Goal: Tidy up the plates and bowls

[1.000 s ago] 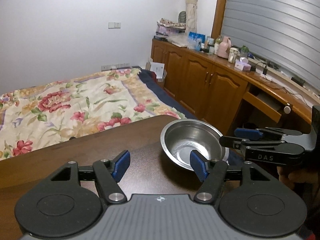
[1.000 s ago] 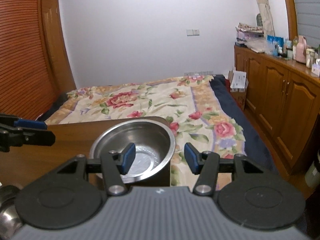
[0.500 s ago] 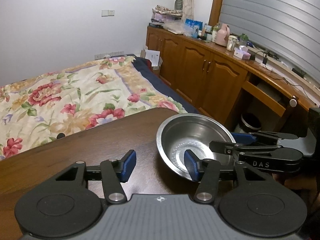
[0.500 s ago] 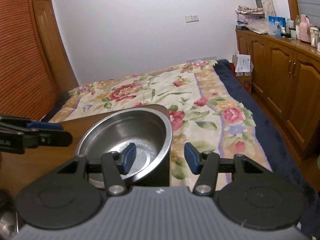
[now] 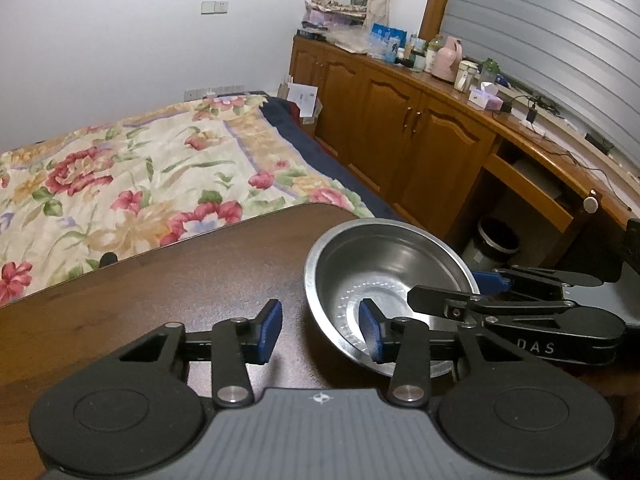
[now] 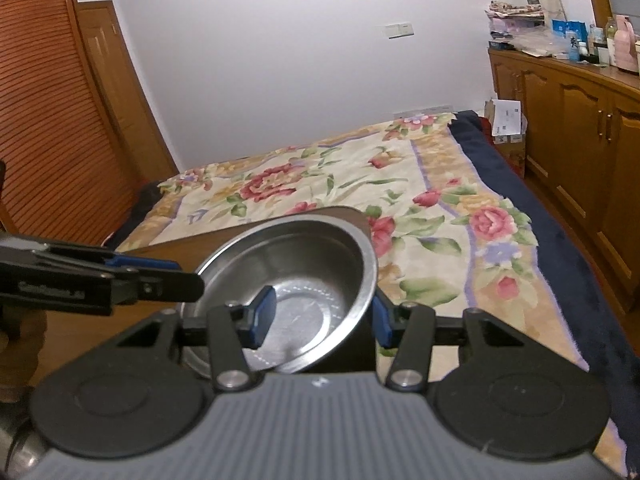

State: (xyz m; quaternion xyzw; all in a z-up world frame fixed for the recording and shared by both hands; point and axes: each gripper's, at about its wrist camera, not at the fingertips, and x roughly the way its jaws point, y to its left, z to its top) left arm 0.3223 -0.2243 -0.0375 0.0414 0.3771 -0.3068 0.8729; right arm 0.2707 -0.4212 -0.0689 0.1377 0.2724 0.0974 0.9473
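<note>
My right tool [image 6: 320, 318] straddles the steel bowl's [image 6: 304, 276] rim at the surface's [image 5: 168, 280] far corner, ready to lift; my left tool [image 5: 320, 330] hangs spread, empty.

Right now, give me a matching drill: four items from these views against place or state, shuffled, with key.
Items
1. steel bowl
2. left tongs
3. right tongs
4. pink jug

Place or state
A. on the cabinet top
B. open, one finger inside the bowl and one outside its rim
C. on the wooden table, near its corner
D. open, only tabletop between the fingers

Pairs: 1-C, 2-D, 3-B, 4-A
</note>
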